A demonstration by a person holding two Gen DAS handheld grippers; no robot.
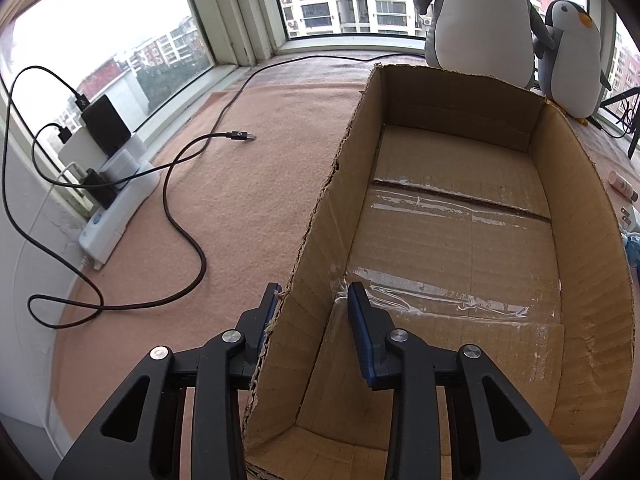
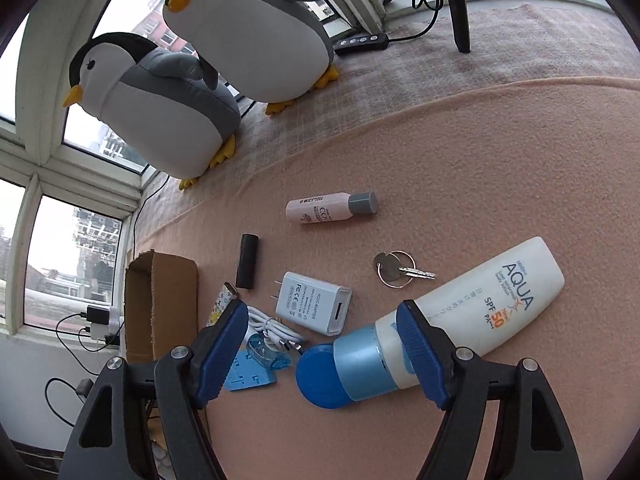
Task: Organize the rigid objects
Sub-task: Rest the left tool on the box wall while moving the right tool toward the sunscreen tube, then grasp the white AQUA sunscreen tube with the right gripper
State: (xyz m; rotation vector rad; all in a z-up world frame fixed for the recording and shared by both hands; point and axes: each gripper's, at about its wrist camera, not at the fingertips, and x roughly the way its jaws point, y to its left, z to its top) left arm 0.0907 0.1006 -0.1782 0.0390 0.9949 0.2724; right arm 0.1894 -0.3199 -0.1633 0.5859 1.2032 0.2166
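Your left gripper [image 1: 314, 298] is clamped on the cardboard box [image 1: 460, 216] wall, so keep it steady. Right gripper [image 2: 322, 320] hangs half-wide over the sunscreen bottle [image 2: 460, 312]; centre on its blue cap before squeezing.

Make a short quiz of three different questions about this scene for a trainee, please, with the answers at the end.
1. True or false: the cardboard box already holds several items.
2. Which item lies between the fingers of the right gripper? A) the key on a ring B) the sunscreen bottle C) the white charger
3. What does the left gripper clamp?

Key
1. False: only its taped bottom shows.
2. B: its blue cap end lies between the fingers, which do not press on it yet.
3. The near left wall of the box, one finger outside and one inside.
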